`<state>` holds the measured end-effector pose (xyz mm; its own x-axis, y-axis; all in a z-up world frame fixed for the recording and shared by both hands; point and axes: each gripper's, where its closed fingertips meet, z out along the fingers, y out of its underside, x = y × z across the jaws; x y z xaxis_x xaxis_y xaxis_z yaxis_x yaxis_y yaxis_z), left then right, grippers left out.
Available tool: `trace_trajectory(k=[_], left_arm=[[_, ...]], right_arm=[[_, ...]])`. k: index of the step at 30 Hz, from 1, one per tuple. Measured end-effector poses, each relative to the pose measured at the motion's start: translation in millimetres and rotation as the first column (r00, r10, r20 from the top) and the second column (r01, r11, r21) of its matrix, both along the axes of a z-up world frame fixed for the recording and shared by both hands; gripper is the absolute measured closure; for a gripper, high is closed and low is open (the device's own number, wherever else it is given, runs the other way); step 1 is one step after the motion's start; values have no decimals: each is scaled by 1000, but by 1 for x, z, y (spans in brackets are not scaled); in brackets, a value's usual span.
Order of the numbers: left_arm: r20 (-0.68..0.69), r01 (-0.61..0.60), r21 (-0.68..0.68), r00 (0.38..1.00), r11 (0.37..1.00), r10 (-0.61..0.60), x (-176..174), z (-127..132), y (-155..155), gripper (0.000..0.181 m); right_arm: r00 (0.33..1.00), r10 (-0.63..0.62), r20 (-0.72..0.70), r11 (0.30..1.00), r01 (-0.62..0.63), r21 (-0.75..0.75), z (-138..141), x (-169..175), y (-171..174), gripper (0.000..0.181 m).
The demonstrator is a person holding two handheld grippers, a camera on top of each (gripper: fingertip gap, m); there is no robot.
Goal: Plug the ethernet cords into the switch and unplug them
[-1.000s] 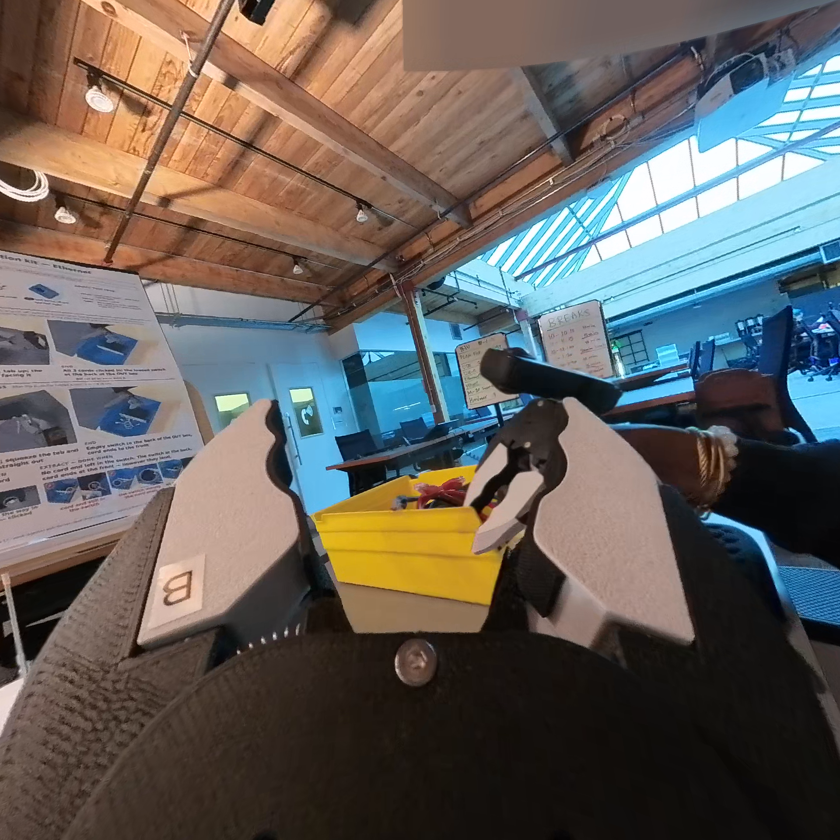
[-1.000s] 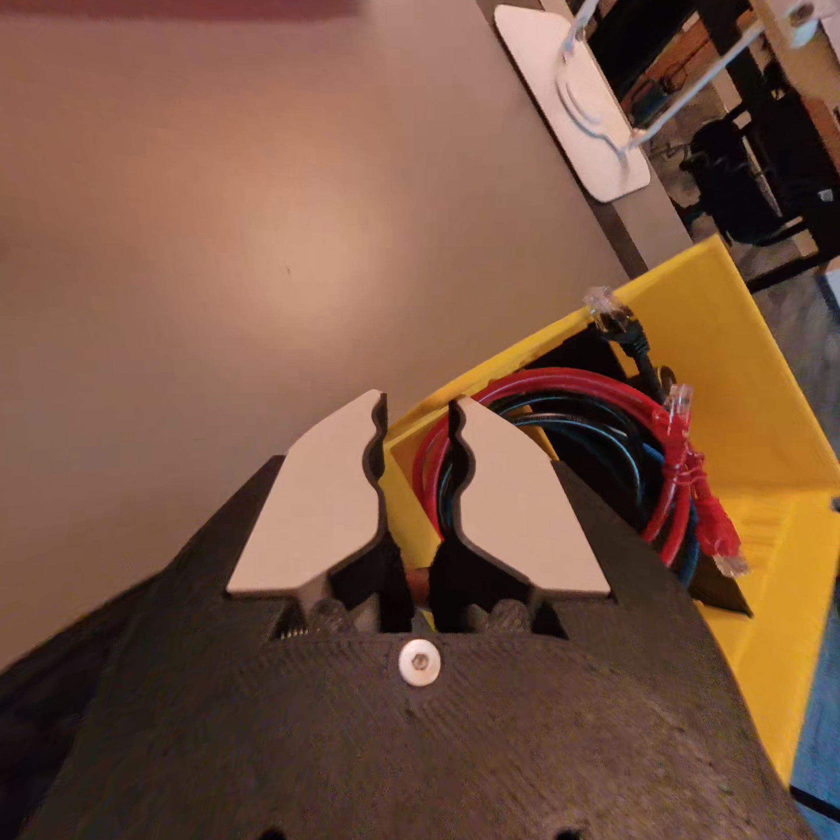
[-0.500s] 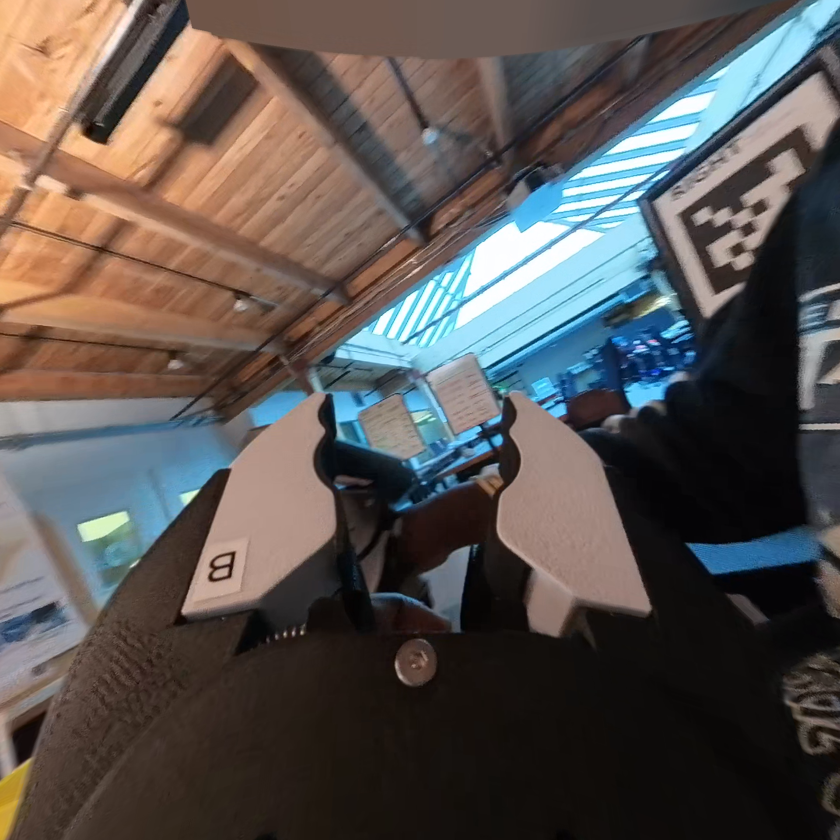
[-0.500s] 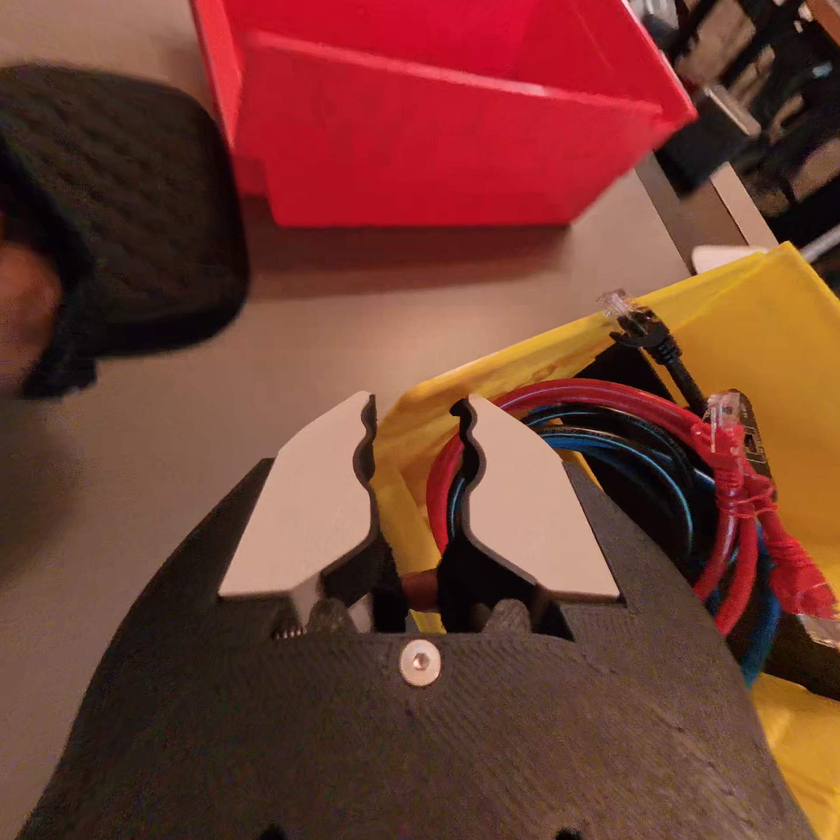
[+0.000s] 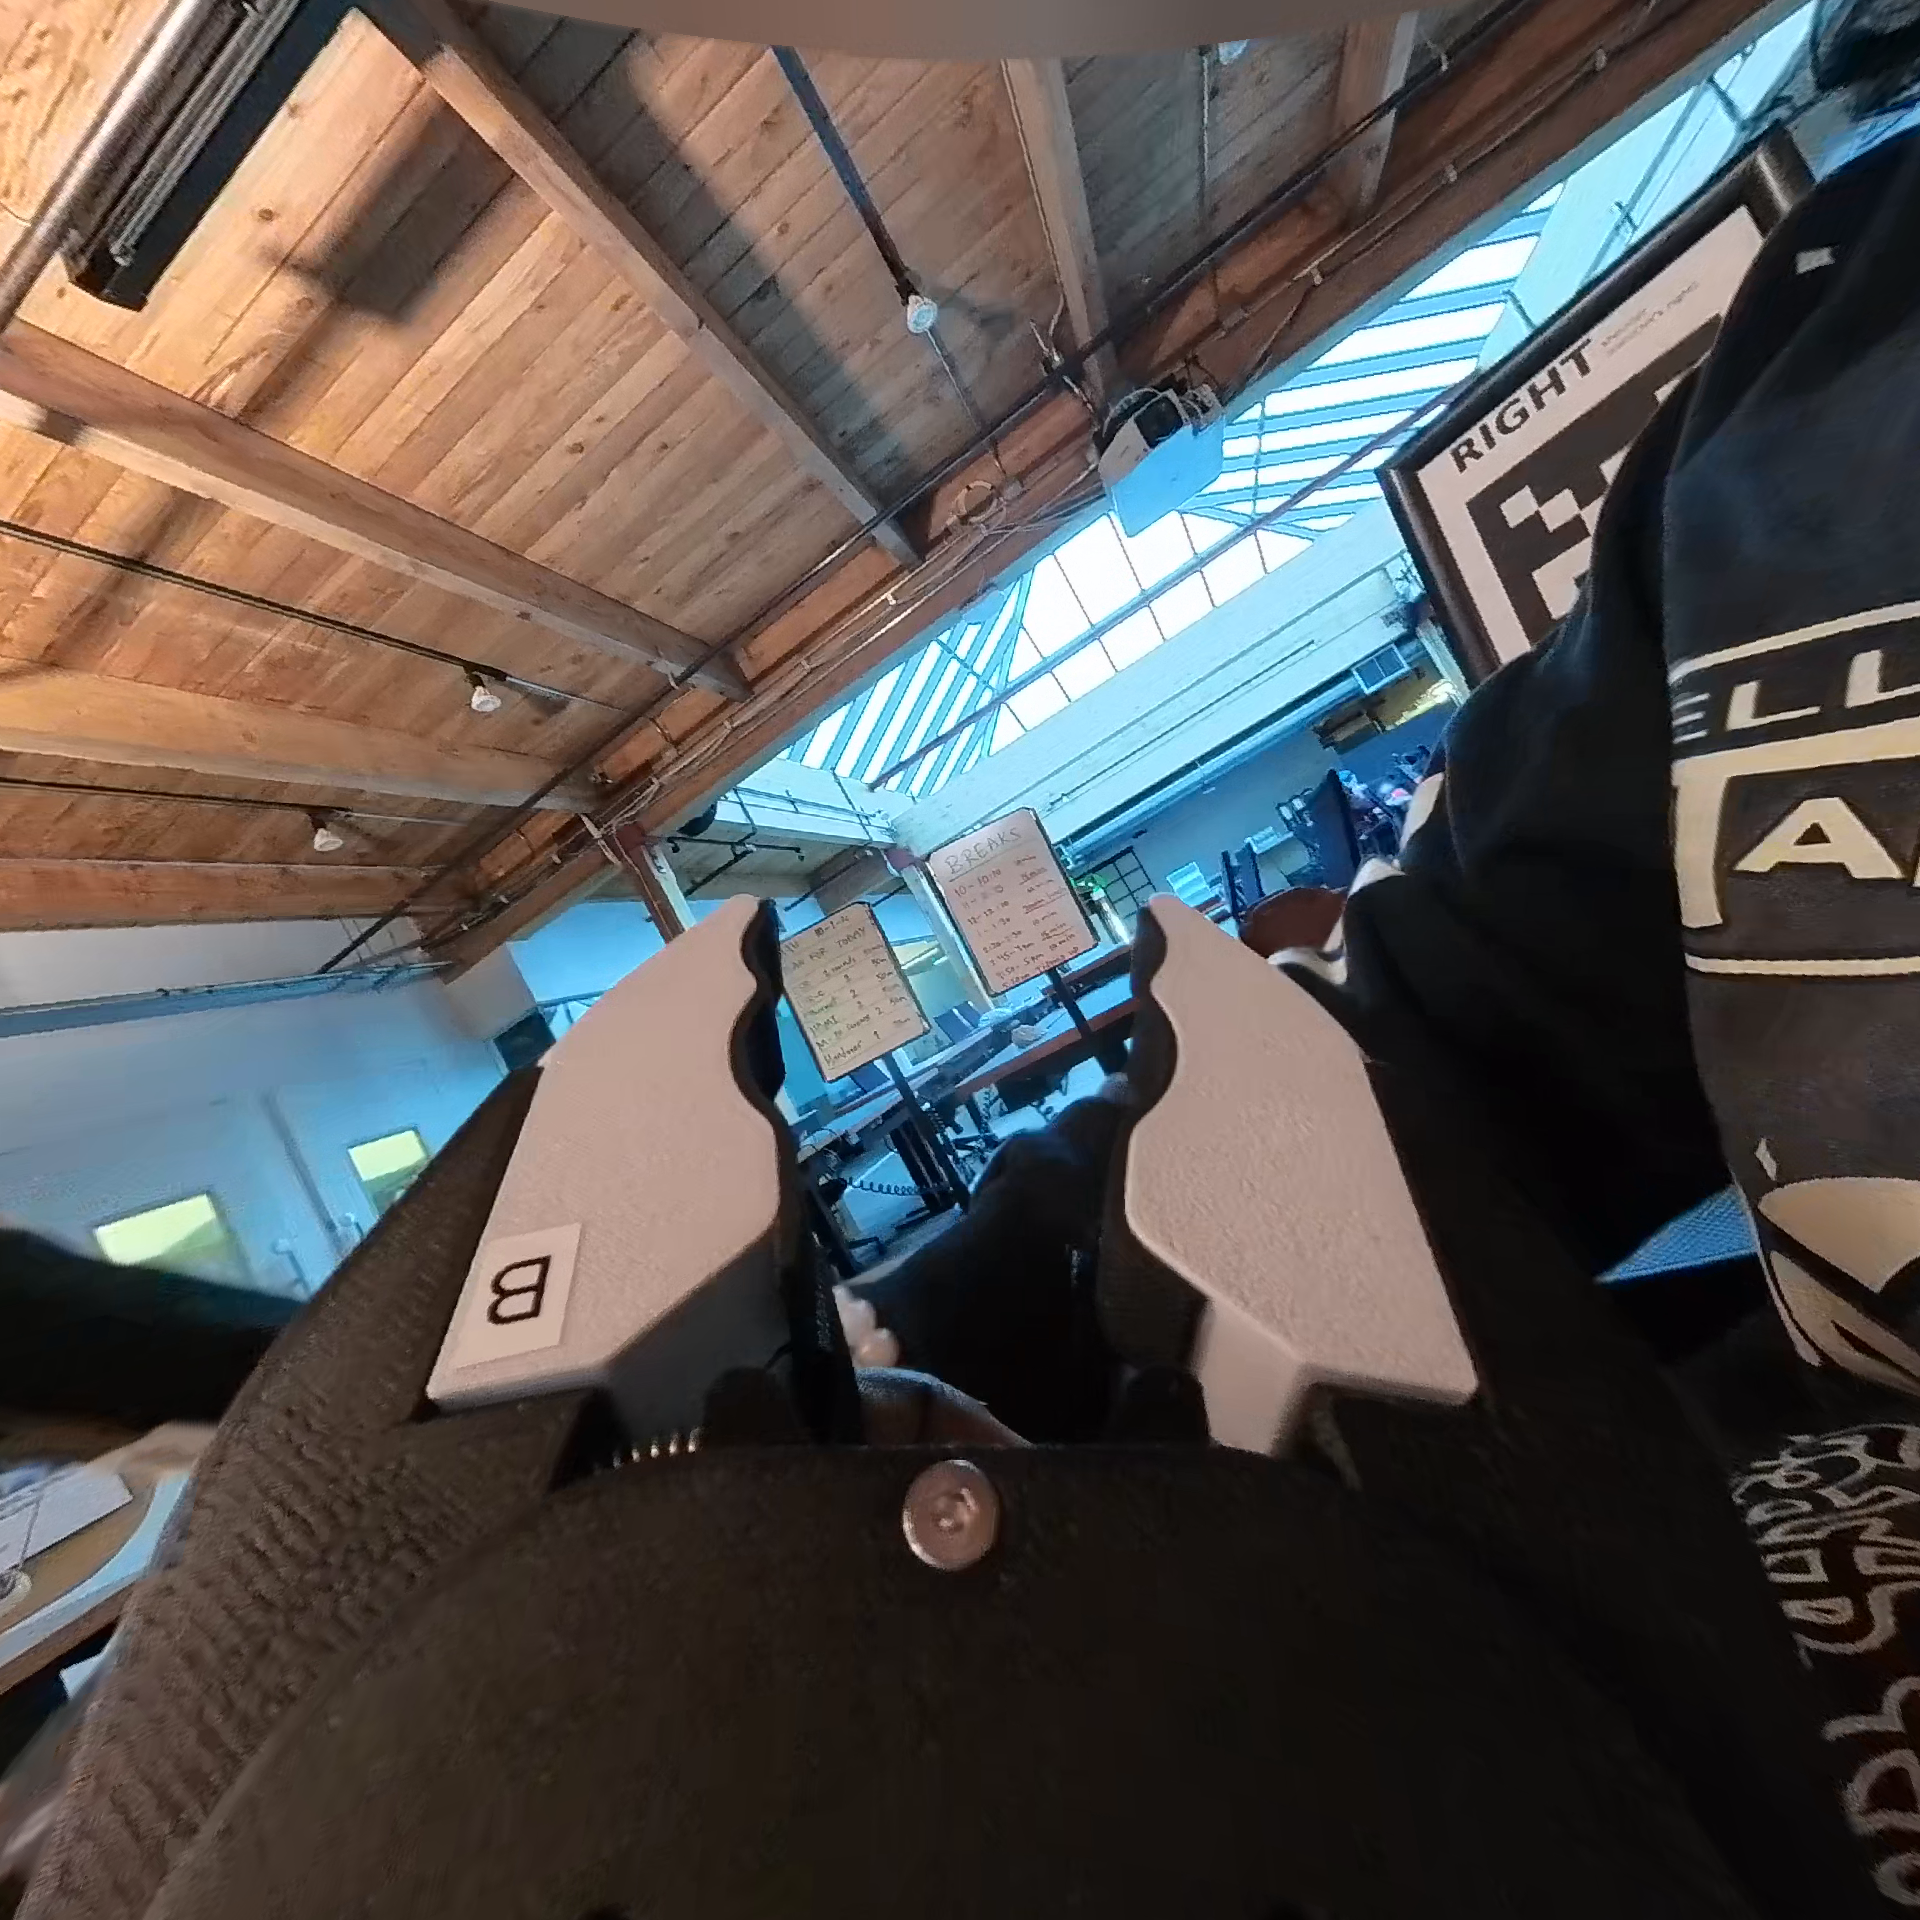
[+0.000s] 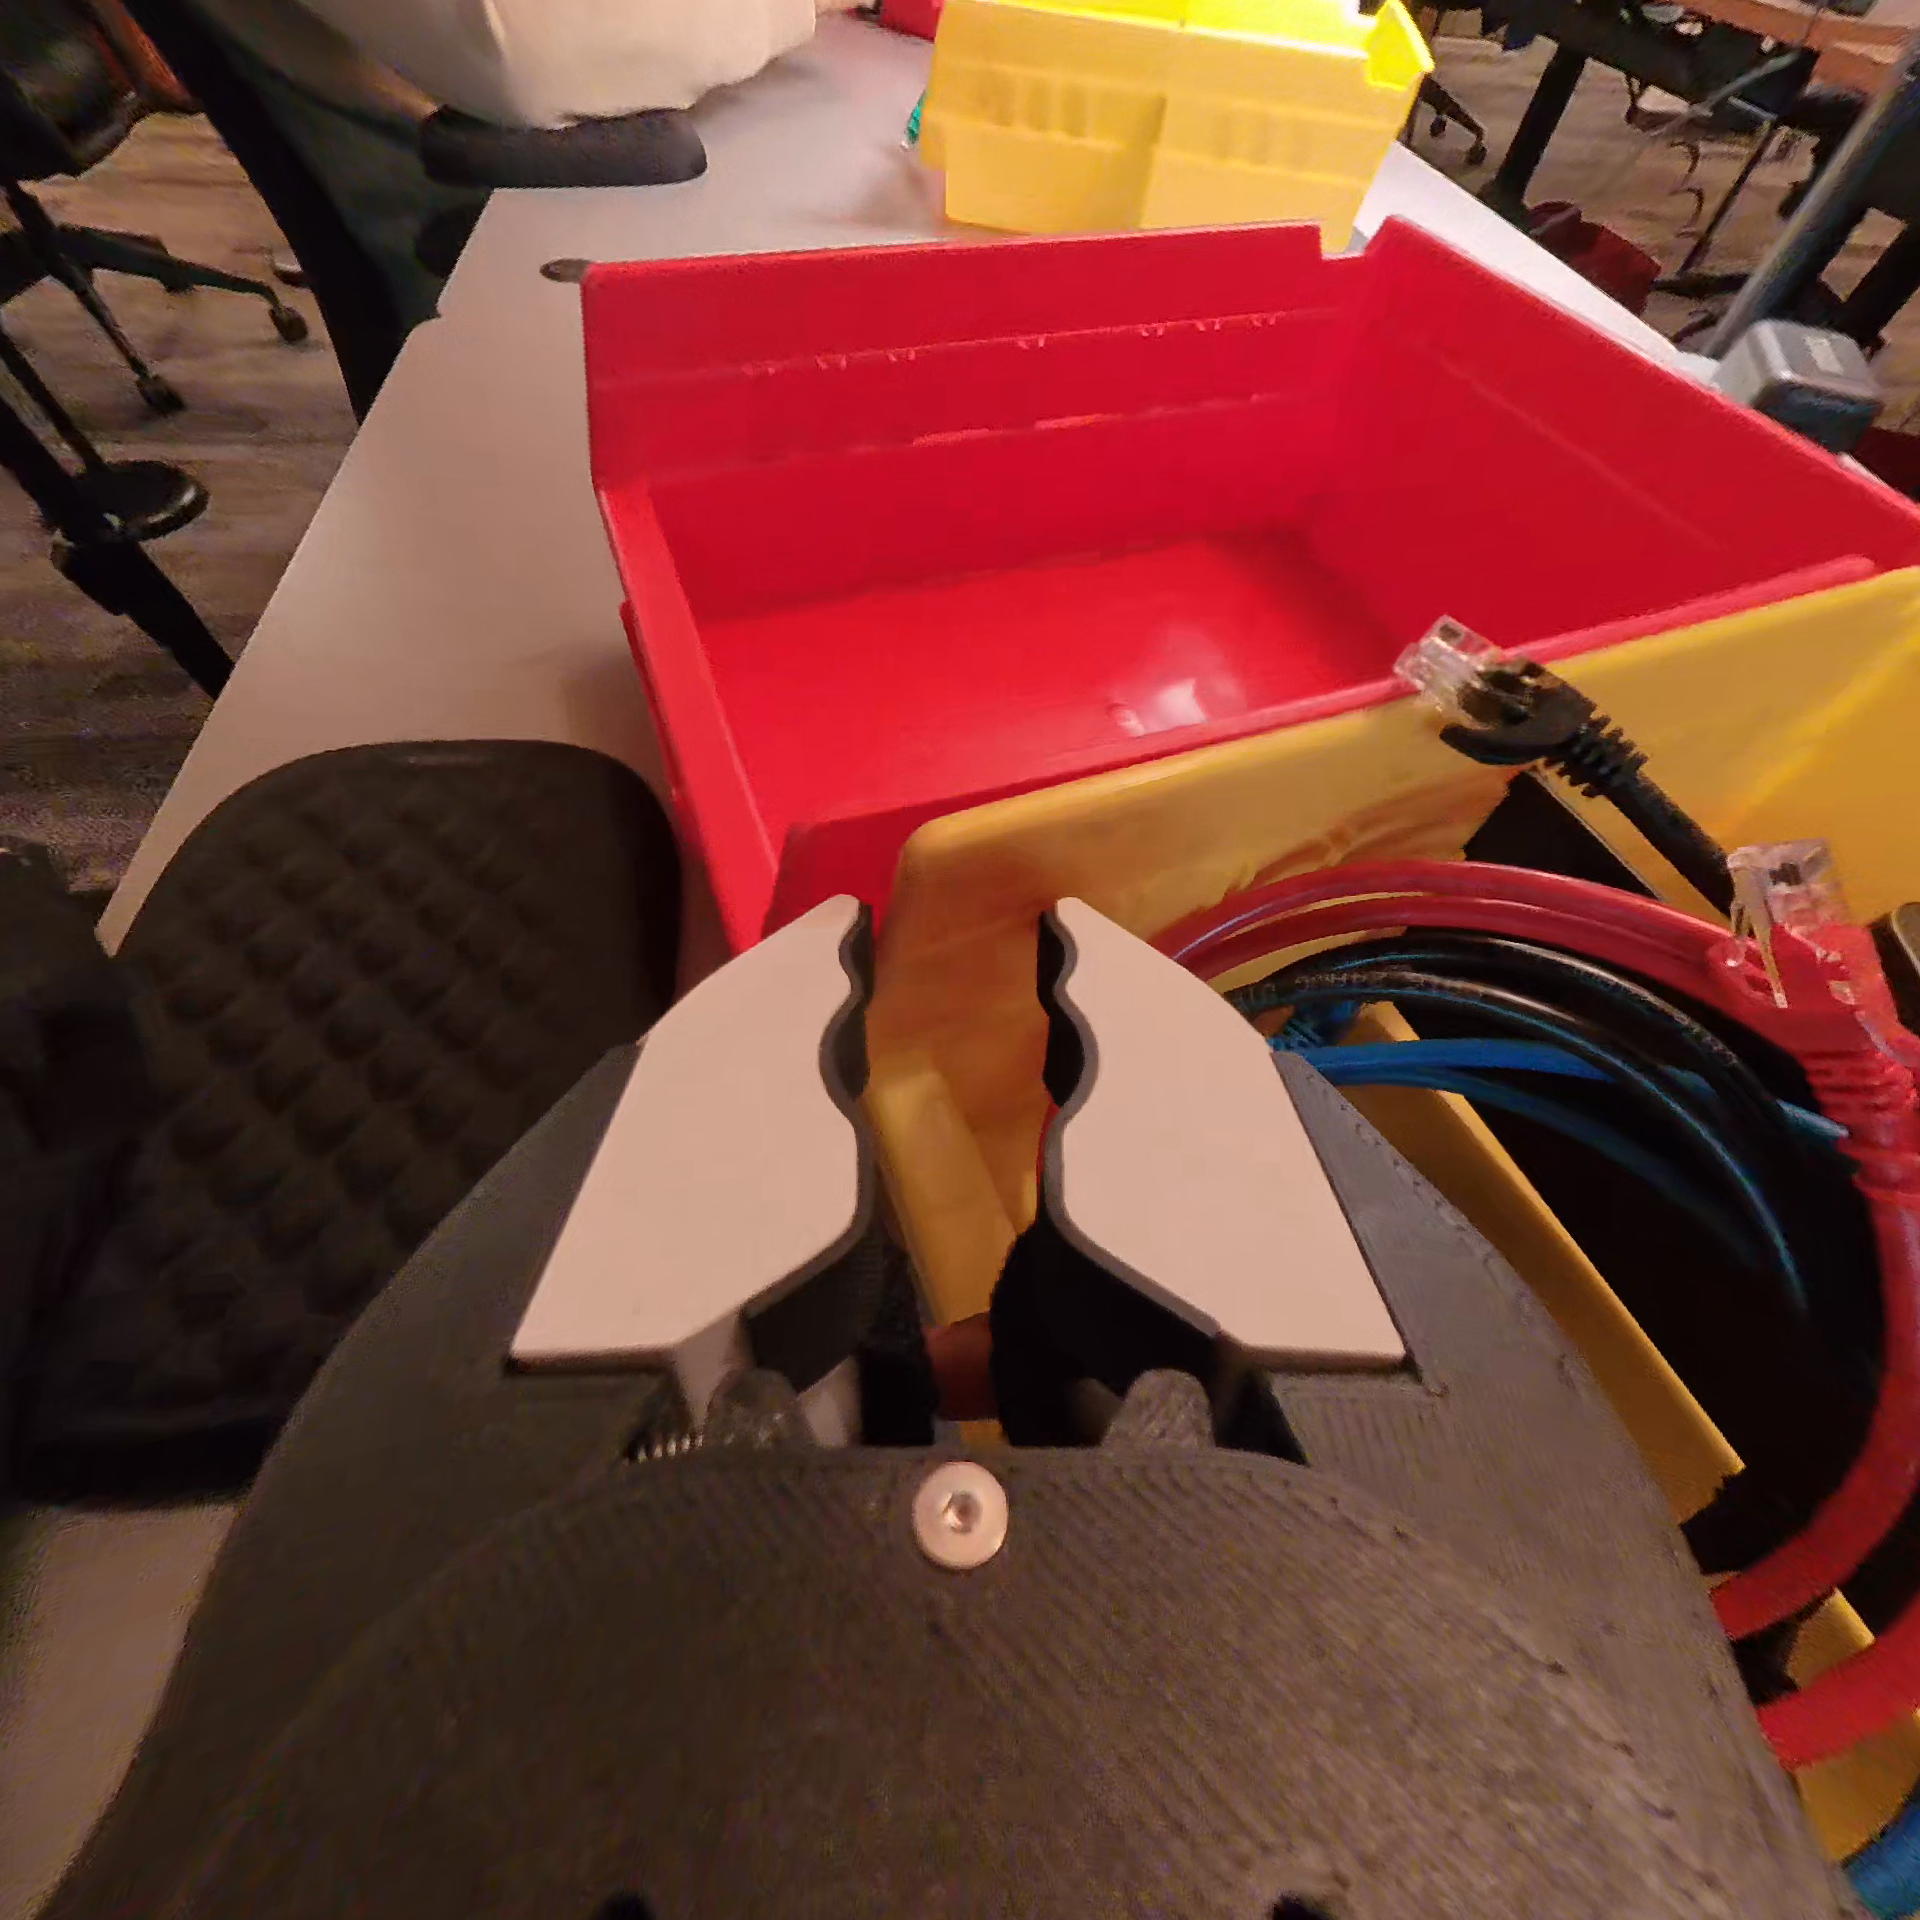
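- R claw (image 6: 951, 925): grey fingers a narrow gap apart, straddling the near wall of the yellow bin (image 6: 1122, 831). The wall sits between them; looks clamped on that wall, prob to lift or shift the whole bin, not to pick one cord.
- Ethernet cords (image 6: 1558, 1091): coiled inside the yellow bin, just R of the R claw and touching nothing of it. Red, blue and black loops bundled together; seems stowed as a coil so they travel w/ the bin.
- Black plug (image 6: 1496, 696) pokes up over the bin's far rim; red plug (image 6: 1787, 894) stands up near the R edge. Both free, not plugged into anything.
- Switch: can't make one out for sure in either view. Dark shapes under the coil, too hidden to tell.
- Red bin (image 6: 1039, 499): empty, on the counter (image 6: 416, 520) right behind the yellow bin, walls touching or nearly so. More yellow bins (image 6: 1153, 114) stacked far back.
- L claw (image 5: 951, 966): fingers wide apart, holding nothing, tipped up toward the wood ceiling (image 5: 468, 416) and away from the cords. Prob parked out of the way while the R one does the work.
- Judgement: still setup stage, no plugging begun; cords need to come out of the bin first.
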<state>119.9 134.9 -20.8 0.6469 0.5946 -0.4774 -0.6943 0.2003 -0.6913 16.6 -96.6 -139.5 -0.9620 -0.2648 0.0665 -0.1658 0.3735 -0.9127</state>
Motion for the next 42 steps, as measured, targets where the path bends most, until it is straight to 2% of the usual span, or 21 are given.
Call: trace_trajectory(k=[12,21,23,25,28,30,32,33,34,35,36,37,38,40,42], left_arm=[[3,-12,30,1000,999,12,-2,4,-5,119],[20,-20,41,1000,999,19,-4,5,-8,120],[55,-76,18,996,997,75,-9,8,-15,126],[116,-277,-2,954,961,275,-13,28,-49,130],[194,-591,67,798,804,570,4,73,-149,128],[335,-766,70,621,639,708,24,79,-229,126],[427,-908,35,392,418,815,48,64,-307,121],[473,-954,-9,260,300,842,57,47,-344,121],[543,-977,-85,121,197,831,64,23,-379,121],[618,-977,-176,-12,123,786,68,-6,-408,118],[670,-961,-260,-114,89,734,71,-33,-428,111],[703,-941,-326,-178,89,689,71,-57,-440,109],[721,-921,-373,-212,112,659,69,-75,-445,108],[733,-915,-383,-216,129,645,64,-91,-450,112],[718,-906,-401,-219,136,661,62,-98,-449,149]], right_arm=[[996,59,-65,998,-61,-29,1,17,-50,159],[977,156,-144,979,-172,-108,1,29,-66,161],[982,111,-154,982,-132,-133,3,26,-66,155],[984,-44,-174,983,11,-184,7,17,-62,141],[956,-184,-227,953,117,-278,18,23,-47,135],[961,-198,-194,942,131,-309,21,40,-39,139],[976,-192,-104,948,157,-279,14,55,-37,154],[974,-217,-63,951,196,-239,7,57,-39,154],[970,-240,-47,952,226,-206,1,56,-42,154],[964,-258,-63,951,242,-193,-3,54,-45,151],[959,-271,-81,946,249,-207,-2,51,-48,149],[963,-258,-80,946,235,-222,-1,52,-51,152],[969,-236,-77,951,214,-222,-1,55,-53,154],[966,-241,-89,953,218,-211,-3,55,-57,155],[963,-248,-103,952,222,-208,-4,54,-62,166]])
